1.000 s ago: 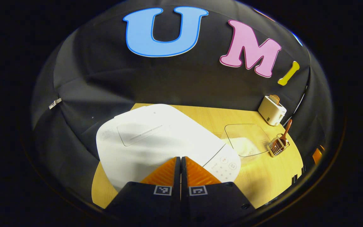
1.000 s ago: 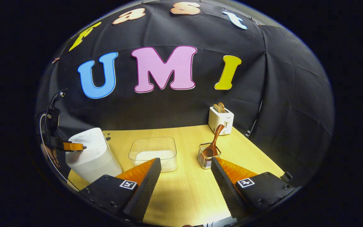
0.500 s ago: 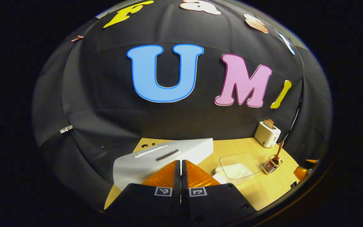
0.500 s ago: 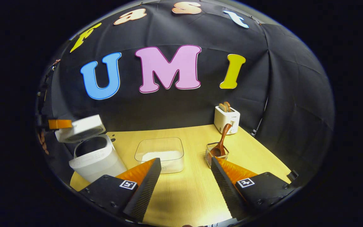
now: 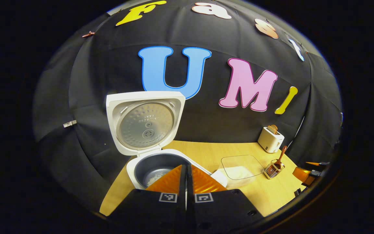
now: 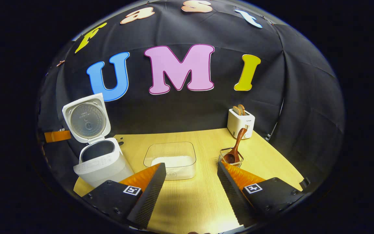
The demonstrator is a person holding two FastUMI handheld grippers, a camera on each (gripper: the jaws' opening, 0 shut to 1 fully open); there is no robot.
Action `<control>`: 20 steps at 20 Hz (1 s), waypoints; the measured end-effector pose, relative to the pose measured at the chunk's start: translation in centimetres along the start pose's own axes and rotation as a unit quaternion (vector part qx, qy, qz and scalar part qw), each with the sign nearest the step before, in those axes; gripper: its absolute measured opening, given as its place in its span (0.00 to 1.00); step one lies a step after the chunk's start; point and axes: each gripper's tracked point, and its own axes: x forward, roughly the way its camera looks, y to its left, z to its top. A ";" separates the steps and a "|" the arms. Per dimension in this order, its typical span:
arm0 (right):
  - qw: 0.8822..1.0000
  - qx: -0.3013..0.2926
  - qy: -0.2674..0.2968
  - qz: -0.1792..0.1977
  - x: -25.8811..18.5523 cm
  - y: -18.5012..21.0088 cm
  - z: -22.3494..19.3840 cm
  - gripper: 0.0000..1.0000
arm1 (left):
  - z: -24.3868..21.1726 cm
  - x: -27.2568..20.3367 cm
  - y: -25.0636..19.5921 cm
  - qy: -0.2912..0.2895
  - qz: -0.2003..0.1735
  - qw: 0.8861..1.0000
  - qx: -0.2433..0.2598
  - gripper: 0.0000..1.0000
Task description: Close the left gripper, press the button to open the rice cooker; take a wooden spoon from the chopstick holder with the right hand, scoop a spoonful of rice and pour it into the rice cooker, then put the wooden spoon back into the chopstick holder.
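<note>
The white rice cooker [image 5: 161, 162] stands with its lid [image 5: 144, 122] swung upright, and a few grains lie in the dark inner pot [image 5: 153, 170]. My left gripper [image 5: 186, 166] is shut and empty, held just in front of the cooker's rim. In the right gripper view the cooker [image 6: 101, 162] is at the left, and the left gripper [image 6: 57, 136] hangs beside its lid. The wooden spoon [image 6: 237, 146] leans in the wire chopstick holder [image 6: 231, 159]. My right gripper [image 6: 191, 165] is open above the table, short of the holder and the clear rice container [image 6: 170, 159].
A white toaster [image 6: 240, 123] with bread in it stands at the back right of the wooden table [image 6: 190, 195]. The rice container [image 5: 240, 165], holder [image 5: 273, 169] and toaster [image 5: 270, 139] line up to the cooker's right. Black cloth walls close in the table.
The cooker's lid has sprung from closed to fully upright. My left gripper has lifted and drawn back from the lid, still shut. The right gripper has shifted slightly, staying open.
</note>
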 end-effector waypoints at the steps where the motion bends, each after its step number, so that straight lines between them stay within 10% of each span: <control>1: 1.000 -0.001 0.002 0.000 0.2 -0.5 0.2 0.99 | 0.0 -0.1 -0.7 -0.002 -0.005 1.000 -0.001 0.05; 11: 0.999 0.031 0.030 -0.009 5.9 -9.3 2.2 0.99 | 1.6 -0.5 -7.9 -0.038 -0.013 0.999 -0.003 0.17; 15: 0.997 0.066 0.048 0.010 9.0 -12.1 2.1 0.99 | 1.4 -0.5 -9.8 -0.044 0.008 0.999 0.012 0.71; 16: 0.996 0.070 0.049 0.015 9.6 -13.0 2.1 0.98 | 1.4 -0.7 -10.7 -0.044 0.011 0.999 0.012 0.98; 20: 0.995 0.084 0.055 0.021 13.1 -17.0 2.2 0.99 | 2.1 0.0 -13.4 -0.051 0.023 0.998 0.018 0.97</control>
